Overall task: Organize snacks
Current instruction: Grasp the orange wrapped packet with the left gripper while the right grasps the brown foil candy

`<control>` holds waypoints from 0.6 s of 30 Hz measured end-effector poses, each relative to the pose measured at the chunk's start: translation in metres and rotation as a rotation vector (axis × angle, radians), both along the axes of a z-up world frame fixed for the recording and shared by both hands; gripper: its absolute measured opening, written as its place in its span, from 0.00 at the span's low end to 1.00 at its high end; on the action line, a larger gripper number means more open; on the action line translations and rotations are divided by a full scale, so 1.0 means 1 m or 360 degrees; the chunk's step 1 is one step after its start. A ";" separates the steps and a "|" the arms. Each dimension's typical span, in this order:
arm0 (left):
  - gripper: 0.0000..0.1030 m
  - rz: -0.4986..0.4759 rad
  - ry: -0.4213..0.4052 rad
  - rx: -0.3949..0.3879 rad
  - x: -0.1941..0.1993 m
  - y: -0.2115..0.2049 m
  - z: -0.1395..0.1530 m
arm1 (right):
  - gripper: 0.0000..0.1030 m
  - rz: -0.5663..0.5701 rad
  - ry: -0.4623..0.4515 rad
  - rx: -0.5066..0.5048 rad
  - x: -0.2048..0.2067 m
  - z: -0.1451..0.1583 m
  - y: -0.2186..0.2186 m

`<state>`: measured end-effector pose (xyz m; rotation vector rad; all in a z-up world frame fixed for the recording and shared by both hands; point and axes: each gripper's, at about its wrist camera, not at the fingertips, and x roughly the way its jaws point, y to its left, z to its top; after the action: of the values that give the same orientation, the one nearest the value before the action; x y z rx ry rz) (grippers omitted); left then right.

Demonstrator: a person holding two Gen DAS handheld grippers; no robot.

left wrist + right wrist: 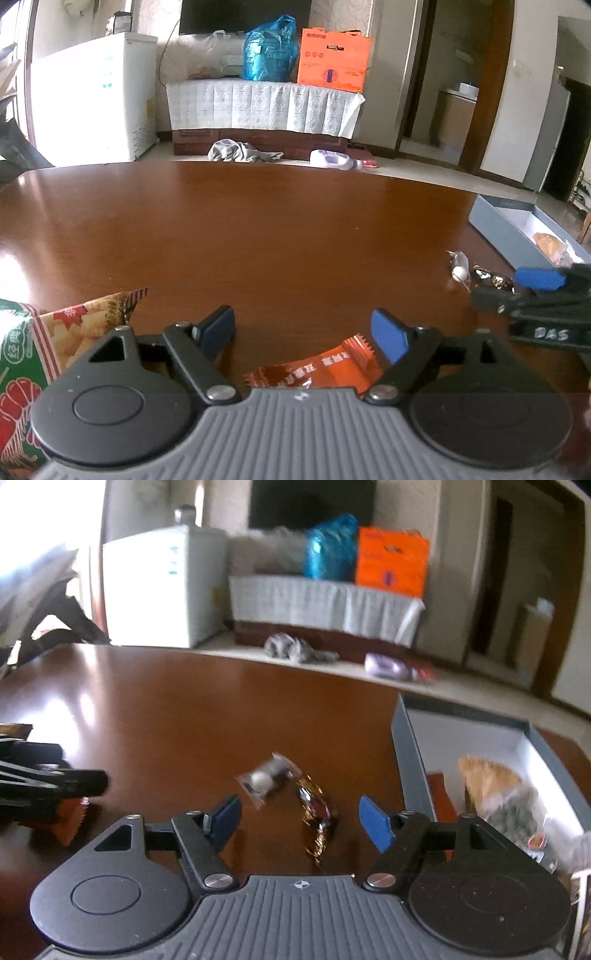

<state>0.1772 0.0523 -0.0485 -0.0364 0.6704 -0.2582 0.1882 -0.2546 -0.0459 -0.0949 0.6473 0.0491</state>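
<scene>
At the far left of the left wrist view we see a large green, red and white printed snack bag [26, 354] lying on the glossy brown wooden bench [258, 229], partly cut by the edge of the picture. Just to its right is our left tool [306, 332]. Its two blue pads stand apart, and nothing is pressed between them. Below the gap, close to the tool body, a small orange foil snack packet [321, 369] with a zigzag edge lies flat on the bench; the pads do not touch it.

Further right in this view a small clear wrapper with a white ball inside [460, 271] lies on the wood, and beside it a shiny gold and dark candy wrapper [491, 277]. The right tool enters from the right edge just next to them.

In the right wrist view, which is a little blurred, the right tool [300, 819] also has its blue pads apart, with nothing clamped. The clear wrapper [264, 779] lies just ahead of the gap, and the gold candy wrapper [317, 819] lies partly between the pads, touching neither of them.

At the right stands an open grey rectangular box with a white inside [410, 760]. In it we see a clear bag with something light brown [484, 775] and another clear bag with dark grey pieces [517, 819]. The box sits on the bench near the right pad.
</scene>
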 end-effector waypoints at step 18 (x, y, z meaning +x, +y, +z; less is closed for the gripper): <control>0.66 -0.0051 -0.0085 0.0061 -0.023 0.006 0.013 | 0.69 0.0097 -0.0011 -0.0020 -0.002 0.002 0.010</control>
<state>0.1545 0.0581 -0.0354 0.0177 0.6232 -0.2760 0.1866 -0.2445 -0.0441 -0.1269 0.6378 0.1032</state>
